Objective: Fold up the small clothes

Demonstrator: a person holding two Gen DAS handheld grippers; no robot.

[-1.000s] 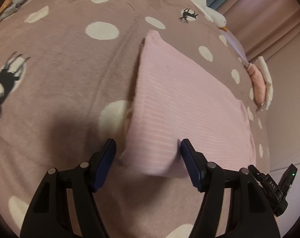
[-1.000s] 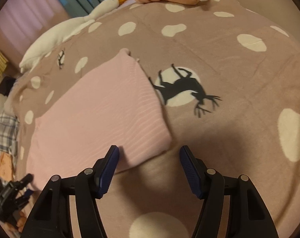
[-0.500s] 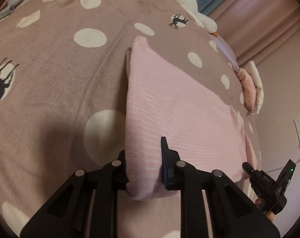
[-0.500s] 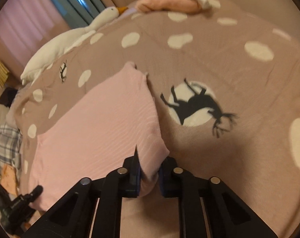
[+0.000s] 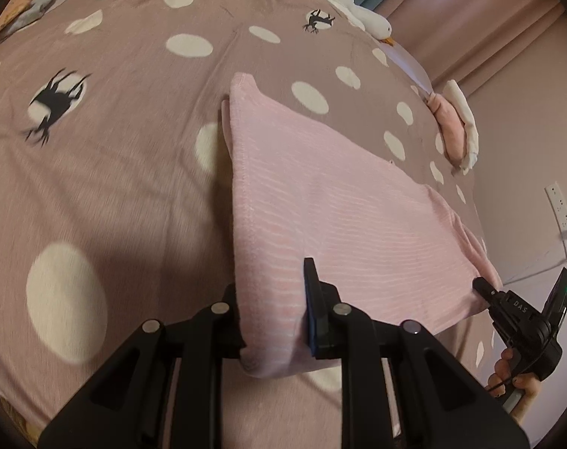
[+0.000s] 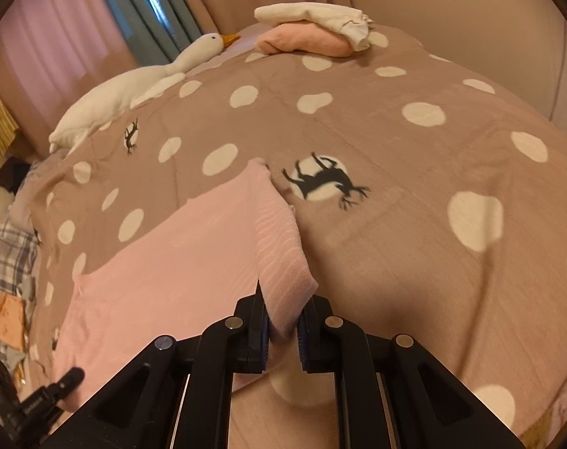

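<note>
A pink ribbed garment (image 5: pixel 332 217) lies partly folded on the spotted mauve bedcover (image 5: pixel 115 157). My left gripper (image 5: pixel 274 321) is shut on its near left corner, which bunches between the black fingers and is lifted off the cover. In the right wrist view the same pink garment (image 6: pixel 178 262) stretches away to the left, and my right gripper (image 6: pixel 283 331) is shut on its near right corner, also raised. The right gripper (image 5: pixel 485 290) shows at the left view's right edge with a hand below it. The left gripper (image 6: pixel 70 376) shows at the right view's lower left.
A stack of folded clothes (image 6: pixel 313 33), pink under white, sits at the far end of the bed. A white goose plush (image 6: pixel 141 78) lies by the curtains. Plaid and grey clothes (image 6: pixel 6 258) are heaped at the bed's left side. A wall socket (image 5: pixel 562 205) is on the right.
Both grippers went from open around the garment's near corners to shut on them. Both have since lifted the corners and carried them toward the far edge.
</note>
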